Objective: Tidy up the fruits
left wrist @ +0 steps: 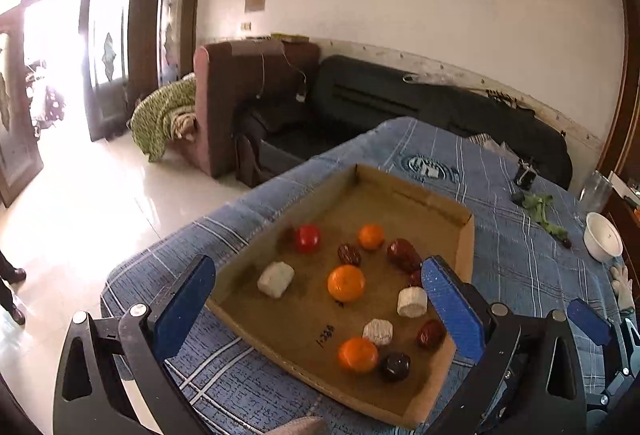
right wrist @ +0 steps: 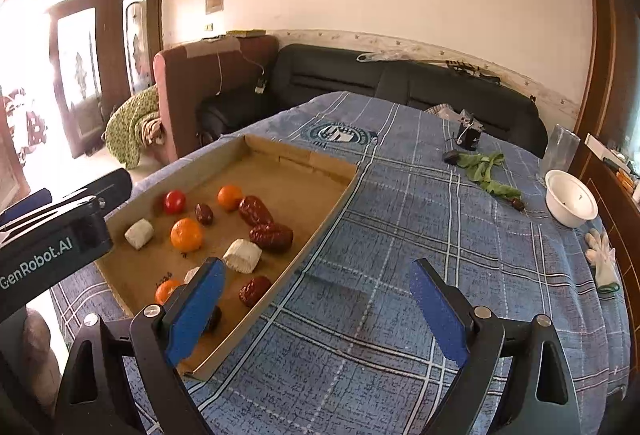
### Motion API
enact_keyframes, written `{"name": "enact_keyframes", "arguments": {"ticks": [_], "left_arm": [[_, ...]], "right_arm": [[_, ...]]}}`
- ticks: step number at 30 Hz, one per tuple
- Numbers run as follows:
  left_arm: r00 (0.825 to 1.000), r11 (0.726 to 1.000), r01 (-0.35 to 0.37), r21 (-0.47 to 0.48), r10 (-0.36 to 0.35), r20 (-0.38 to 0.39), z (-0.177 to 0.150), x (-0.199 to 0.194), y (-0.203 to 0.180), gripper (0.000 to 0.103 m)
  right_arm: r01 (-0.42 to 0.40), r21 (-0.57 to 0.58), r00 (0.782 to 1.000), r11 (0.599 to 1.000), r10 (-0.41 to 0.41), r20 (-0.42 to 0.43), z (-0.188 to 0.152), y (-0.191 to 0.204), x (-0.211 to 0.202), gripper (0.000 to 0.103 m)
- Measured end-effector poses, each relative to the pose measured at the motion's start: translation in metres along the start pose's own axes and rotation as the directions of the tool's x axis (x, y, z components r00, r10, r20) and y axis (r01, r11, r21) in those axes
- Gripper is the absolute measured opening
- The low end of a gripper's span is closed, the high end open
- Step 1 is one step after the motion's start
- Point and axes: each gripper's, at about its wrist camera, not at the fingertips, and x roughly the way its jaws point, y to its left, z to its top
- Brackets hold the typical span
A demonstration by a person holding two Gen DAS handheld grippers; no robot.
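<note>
while both tools are hovering above the blue checked cloth (right wrist: 400, 235), the fruits are lying scattered and mixed inside the flat cardboard tray (left wrist: 466, 247), not gathered by kind. the left gripper (left wrist: 320, 299) is hanging over the tray with its jaws spread wide and holding nothing. the right gripper (right wrist: 316, 303) is also standing wide and empty, its left finger over the tray's near edge and its right finger over bare cloth.

i am judging that this is the sorting stage, with no piece in hand. such a mixed tray could be fitting a moment when fruits are going into the tray, or one when they are going out to the white bowl (right wrist: 570, 203), which is sitting well apart on the right. so i am not saying which piece should go next; any pick is calling for a wide jaw lowered over one small round thing without pushing its neighbours.

i am counting three oranges (left wrist: 346, 283), one red tomato-like fruit (left wrist: 307, 238), three white pieces (left wrist: 275, 279), about four or five red dates (left wrist: 404, 255) and one dark round fruit (left wrist: 395, 366)
</note>
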Motion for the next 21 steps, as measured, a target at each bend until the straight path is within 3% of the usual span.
{"name": "enact_keyframes", "arguments": {"ticks": [6,21], "left_arm": [[0.998,1.0,0.018,-0.017,-0.019,-0.056,-0.003,0.011,0.002,0.103],[0.995,1.0,0.011,0.006,-0.01,-0.096,-0.008,0.017,-0.005,0.103]], "right_arm": [[0.0,-0.029,1.0,1.0,0.0,-0.01,-0.001,0.007,0.003,0.096],[-0.031,-0.046,0.999,0.998,0.03,-0.023,-0.007,0.017,0.005,0.096]]}}
